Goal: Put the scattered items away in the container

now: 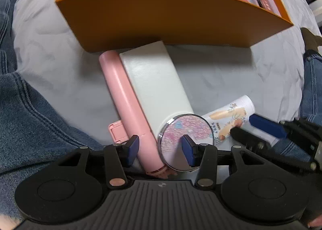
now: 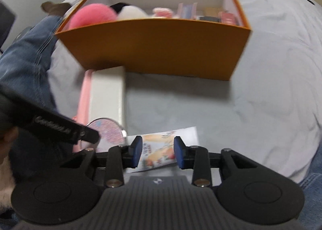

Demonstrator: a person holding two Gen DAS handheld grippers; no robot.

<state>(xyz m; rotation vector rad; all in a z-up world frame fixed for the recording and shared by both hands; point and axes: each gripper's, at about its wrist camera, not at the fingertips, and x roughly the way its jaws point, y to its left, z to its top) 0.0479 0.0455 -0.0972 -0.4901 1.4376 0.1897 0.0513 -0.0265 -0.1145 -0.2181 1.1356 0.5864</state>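
Note:
An orange box [image 1: 161, 18] [image 2: 157, 48] sits on the grey bedsheet and holds plush toys and small boxes. In front of it lie a pink case [image 1: 124, 99] [image 2: 83, 97], a white box [image 1: 155, 83] [image 2: 106, 93], a round compact mirror [image 1: 181, 135] [image 2: 106, 131] and a printed white tube [image 1: 229, 117] [image 2: 159, 149]. My left gripper [image 1: 161, 149] is open, its jaws astride the pink case's end and the mirror. My right gripper [image 2: 157, 153] is open with the tube between its jaws; it also shows in the left wrist view [image 1: 259, 129].
The person's denim-clad legs [image 1: 30, 109] [image 2: 26, 59] lie on both sides of the items. Grey sheet [image 2: 241, 109] spreads to the right of the white box.

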